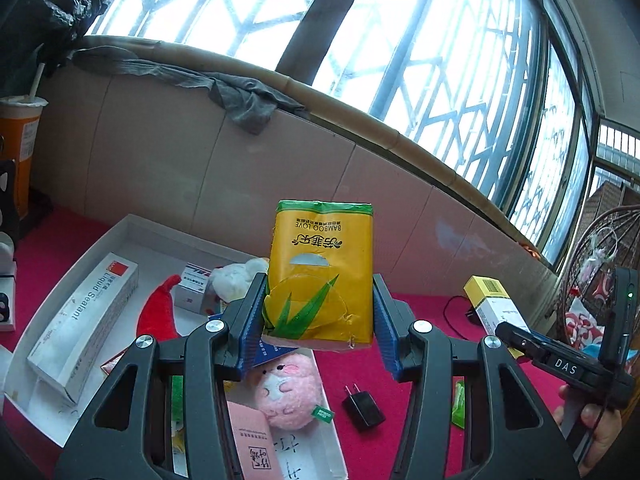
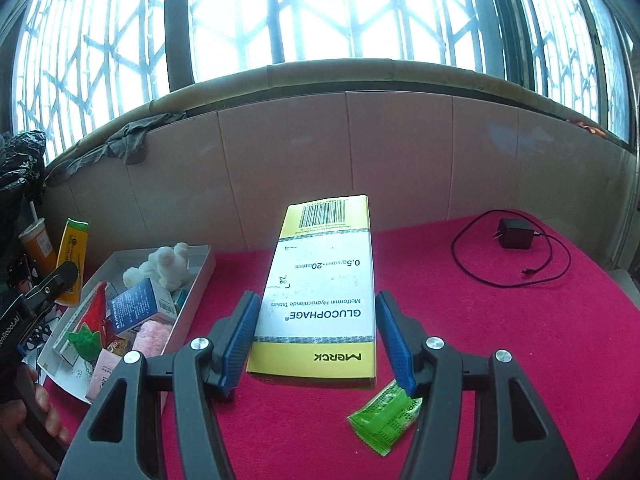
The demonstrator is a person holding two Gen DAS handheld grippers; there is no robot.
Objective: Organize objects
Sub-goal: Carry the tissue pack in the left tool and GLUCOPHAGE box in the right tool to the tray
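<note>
Barred window (image 2: 320,12) behind, grey rag (image 1: 244,100) draped on sill (partly hanging over the tiled wall (image 2: 400,152)). Drink cup with straw (image 1: 18,144) far left. Wicker chair (image 1: 592,264) far right.

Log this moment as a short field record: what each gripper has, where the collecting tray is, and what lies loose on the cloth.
left gripper: shut on the yellow tissue pack, held in the air above the tray's near end
right gripper: holds the Glucophage box lifted above the red cloth
tray: white, on the left, holding soft toys, boxes and packets
loose on cloth: green sachet, black plug adapter, black charger with cable
</note>
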